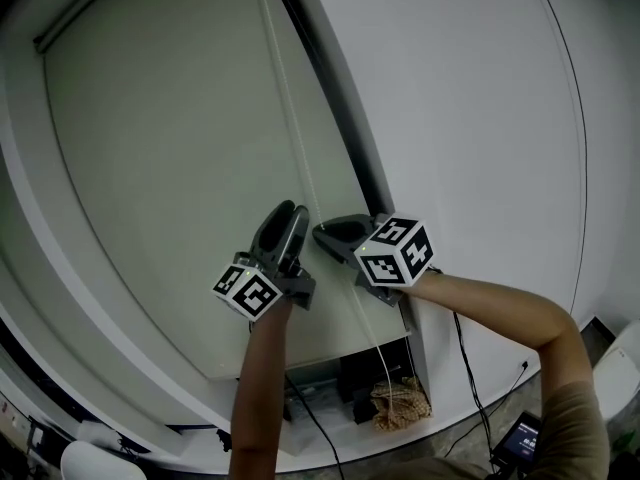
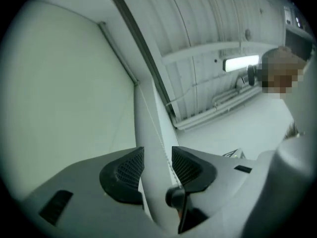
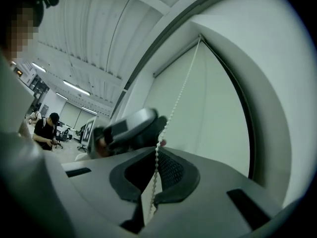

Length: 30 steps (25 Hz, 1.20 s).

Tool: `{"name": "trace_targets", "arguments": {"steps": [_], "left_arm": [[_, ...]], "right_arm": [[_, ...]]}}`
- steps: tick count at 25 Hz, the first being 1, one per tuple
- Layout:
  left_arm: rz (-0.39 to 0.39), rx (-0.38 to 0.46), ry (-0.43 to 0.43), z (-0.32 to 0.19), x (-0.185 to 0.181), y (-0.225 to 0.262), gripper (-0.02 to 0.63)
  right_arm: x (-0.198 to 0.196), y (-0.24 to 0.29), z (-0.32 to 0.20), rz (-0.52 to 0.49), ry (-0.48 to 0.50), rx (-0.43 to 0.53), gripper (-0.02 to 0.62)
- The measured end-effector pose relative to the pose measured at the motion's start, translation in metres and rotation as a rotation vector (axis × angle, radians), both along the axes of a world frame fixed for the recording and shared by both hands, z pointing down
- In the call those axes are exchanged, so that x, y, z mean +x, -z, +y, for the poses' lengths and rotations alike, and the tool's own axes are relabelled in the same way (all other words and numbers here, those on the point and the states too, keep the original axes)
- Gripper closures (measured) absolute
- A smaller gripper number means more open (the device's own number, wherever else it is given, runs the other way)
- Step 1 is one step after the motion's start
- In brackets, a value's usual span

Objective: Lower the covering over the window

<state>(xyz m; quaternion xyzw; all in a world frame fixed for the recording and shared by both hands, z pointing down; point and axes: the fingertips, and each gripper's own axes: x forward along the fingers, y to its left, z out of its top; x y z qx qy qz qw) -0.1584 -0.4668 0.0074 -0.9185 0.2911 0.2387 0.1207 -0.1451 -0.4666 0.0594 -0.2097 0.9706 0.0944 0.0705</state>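
Broadly, a pale shade (image 1: 180, 168) fills the window recess in the head view, hanging flat with its long axis slanting from the top rail at upper left down to a lower edge near the bottom. It is plain and unpatterned. A white wall (image 1: 480, 98) lies to its right, and a dark frame strip (image 1: 330, 88) runs between the two. Along the shade's right edge a thin white bead chain (image 3: 179, 91) stretches taut and lengthwise, parallel to that strip. The right gripper (image 3: 157, 150) has its jaws clamped together on the chain. Just beside it, the left gripper (image 2: 157, 155) points upward with its jaws apart, and the chain passes through the gap unpinched. Below, a tangled cord (image 1: 400, 400) lies heaped on the floor.
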Motion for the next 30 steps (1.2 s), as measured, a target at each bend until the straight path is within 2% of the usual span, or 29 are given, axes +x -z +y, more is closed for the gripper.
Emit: {"name": "trace_targets", "arguments": {"steps": [2, 3, 4, 6, 8, 10, 12, 14, 17, 20, 21, 22, 24, 25, 27, 28, 29, 30], "left_arm": [[-0.16, -0.021, -0.019, -0.011, 0.026, 0.011, 0.431], [-0.206, -0.052, -0.049, -0.014, 0.038, 0.014, 0.433], [-0.227, -0.087, -0.074, -0.016, 0.045, 0.015, 0.562], [-0.2, -0.127, -0.091, -0.015, 0.047, 0.015, 0.58], [-0.136, -0.116, -0.078, -0.007, 0.035, 0.015, 0.581], [-0.123, -0.084, -0.041, 0.004, 0.023, 0.009, 0.581], [-0.18, -0.079, -0.014, 0.015, 0.025, -0.011, 0.581], [-0.234, -0.098, -0.024, 0.024, 0.04, -0.043, 0.581], [-0.211, -0.142, -0.079, 0.036, 0.053, -0.08, 0.581], [-0.175, -0.165, -0.105, 0.045, 0.053, -0.091, 0.581], [-0.181, -0.161, -0.102, 0.046, 0.051, -0.091, 0.581], [-0.198, -0.148, -0.096, 0.045, 0.049, -0.09, 0.581], [-0.221, -0.086, -0.085, 0.046, 0.042, -0.08, 0.581], [-0.197, -0.047, -0.09, 0.048, 0.036, -0.068, 0.577], [-0.076, 0.004, -0.126, 0.048, 0.021, -0.033, 0.475], [-0.03, 0.011, -0.131, 0.044, 0.017, -0.015, 0.454], [-0.023, 0.012, -0.117, 0.036, 0.017, -0.001, 0.453], [-0.052, 0.007, -0.088, 0.026, 0.022, 0.009, 0.453]], "right_arm": [[-0.003, -0.007, -0.001, 0.012, 0.002, -0.005, 0.591], [-0.003, -0.006, -0.002, 0.009, 0.002, -0.008, 0.59], [-0.002, -0.004, -0.003, 0.004, -0.003, -0.007, 0.589], [0.003, -0.001, -0.002, -0.009, -0.022, 0.022, 0.589], [0.014, -0.003, 0.009, -0.022, -0.015, 0.076, 0.585], [0.03, 0.0, 0.028, -0.063, 0.024, 0.086, 0.448], [0.046, 0.018, 0.038, -0.131, 0.034, 0.087, 0.448], [0.053, 0.045, 0.033, -0.182, 0.017, 0.082, 0.448], [0.048, 0.071, 0.013, -0.225, -0.005, 0.013, 0.449], [0.035, 0.071, 0.005, -0.217, 0.006, -0.025, 0.452], [0.03, 0.07, 0.007, -0.214, 0.023, -0.024, 0.515], [0.026, 0.072, 0.009, -0.219, 0.042, -0.023, 0.569], [0.024, 0.075, 0.015, -0.236, 0.057, -0.014, 0.58], [0.025, 0.074, 0.017, -0.234, 0.054, -0.009, 0.581], [0.026, 0.057, 0.02, -0.189, 0.049, -0.015, 0.581], [0.025, 0.041, 0.021, -0.152, 0.048, -0.02, 0.581], [0.023, 0.026, 0.02, -0.117, 0.044, -0.021, 0.581], [0.021, 0.014, 0.018, -0.095, 0.037, -0.02, 0.581]]}}
